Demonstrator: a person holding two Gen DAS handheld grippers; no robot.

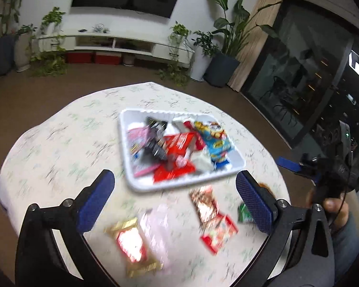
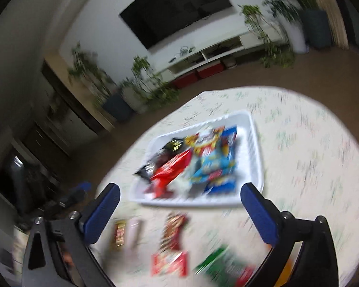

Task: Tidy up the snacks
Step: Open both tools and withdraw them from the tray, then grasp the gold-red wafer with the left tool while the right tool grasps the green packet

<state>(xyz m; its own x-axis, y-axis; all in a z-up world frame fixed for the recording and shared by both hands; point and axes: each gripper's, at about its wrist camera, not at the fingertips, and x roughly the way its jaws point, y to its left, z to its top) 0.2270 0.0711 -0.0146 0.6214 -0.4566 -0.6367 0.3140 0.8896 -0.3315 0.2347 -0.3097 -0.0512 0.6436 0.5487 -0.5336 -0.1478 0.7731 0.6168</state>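
Observation:
A white tray (image 1: pixel 131 177) on the round table holds several snack packets, red, blue, black and pink. It also shows in the right wrist view (image 2: pixel 257 143). Loose packets lie in front of it: a gold-and-red one (image 1: pixel 134 244), a pale pink one (image 1: pixel 155 227), a brown one (image 1: pixel 204 203), a red one (image 1: pixel 219 234) and a green one (image 1: pixel 244 212). My left gripper (image 1: pixel 174 198) is open and empty above them. My right gripper (image 2: pixel 179 211) is open and empty above a brown packet (image 2: pixel 173 229), a red packet (image 2: pixel 170 263) and a green packet (image 2: pixel 220 265). Both views are blurred.
The table (image 1: pixel 59 143) has a pale patterned cloth and a curved edge. The right gripper's body and the hand holding it (image 1: pixel 332 179) are at the table's right side. A TV cabinet (image 1: pixel 112 43) and potted plants (image 1: pixel 222 47) stand across the floor.

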